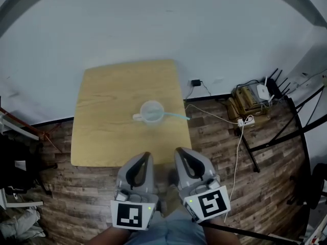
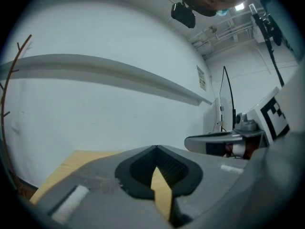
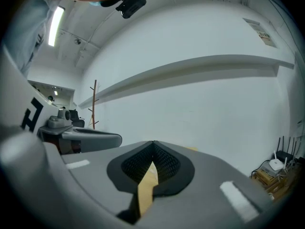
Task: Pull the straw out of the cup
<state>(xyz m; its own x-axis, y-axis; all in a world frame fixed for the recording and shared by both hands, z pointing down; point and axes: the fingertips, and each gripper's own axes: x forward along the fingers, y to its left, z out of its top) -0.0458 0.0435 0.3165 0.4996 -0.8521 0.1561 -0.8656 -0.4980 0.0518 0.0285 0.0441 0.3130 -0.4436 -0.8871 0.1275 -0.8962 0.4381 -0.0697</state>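
I've got the straw (image 1: 177,116) in the head view: pale blue, one end down in the cup (image 1: 152,111), the rest leaning out over the rim to the right. Its free end reaches about to the right edge of the table (image 1: 102,137). The cup is clear, upright, with a small handle on its left side, and it stands on the light wooden tabletop a little right of centre. Nothing else is on the table with it.

Now the tools. Both are low in the picture at the table's near edge, side by side and well apart from the cup. The left gripper (image 1: 145,156) points up towards the table, and its own view shows the jaws tip to tip (image 2: 156,149) with nothing between them, only a sliver of tabletop showing behind. The right gripper (image 1: 180,151) is the same story: in its own view the jaws are fully together (image 3: 153,144) and empty. Each camera catches the other tool off to the side.

Further out, the table stands on a dark plank floor (image 1: 214,142) against a white wall (image 1: 163,24). To the right there's a white power strip (image 1: 246,120) with cables trailing, and a white router (image 1: 262,91) sitting on a wooden crate. A long shelf (image 3: 190,70) runs along the wall in both gripper views.
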